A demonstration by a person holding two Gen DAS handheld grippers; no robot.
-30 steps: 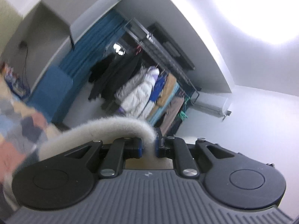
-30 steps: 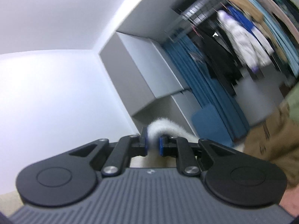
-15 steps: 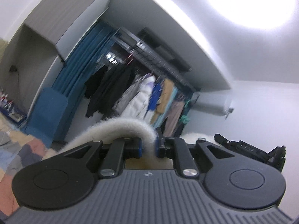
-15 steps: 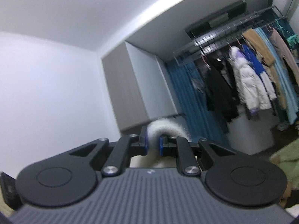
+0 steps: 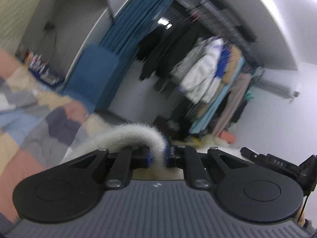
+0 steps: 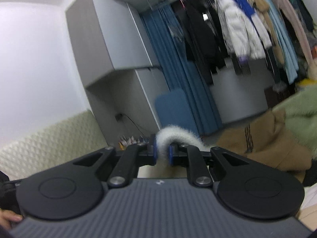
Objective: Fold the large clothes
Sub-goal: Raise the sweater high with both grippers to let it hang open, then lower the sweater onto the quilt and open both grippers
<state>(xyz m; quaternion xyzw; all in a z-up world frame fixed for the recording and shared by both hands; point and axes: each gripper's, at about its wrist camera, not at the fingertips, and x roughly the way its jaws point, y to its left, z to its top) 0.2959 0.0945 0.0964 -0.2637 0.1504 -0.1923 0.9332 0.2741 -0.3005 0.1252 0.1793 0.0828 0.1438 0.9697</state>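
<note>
Left wrist view, L to R: patchwork bedding [image 5: 39,123] blurred at left edge; blue curtain [image 5: 136,11] upper centre w/ blue chair [image 5: 93,79] below it; dark coats, then white puffer jacket [image 5: 202,75] and pale garments on rack at centre-right; white wall far right. Bottom centre: left gripper [image 5: 157,155] nearly closed, pads pinching a fold of white fleecy garment [image 5: 128,134], which arches up and trails off to lower left. Black part of the other tool poking in at lower right.

Right wrist view, L to R: white wall, quilted cream headboard [image 6: 49,138] lower left; grey wardrobe [image 6: 111,39] centre-left; same curtain, coats on rack upper right; tan garment [image 6: 267,138] and green fleece [image 6: 301,109] heaped at right edge. Bottom centre: right gripper [image 6: 162,155] nearly closed, clamped on fleecy garment, fabric looping up and off to right. Fingertips [image 6: 10,218] of a hand at lower left corner.
</note>
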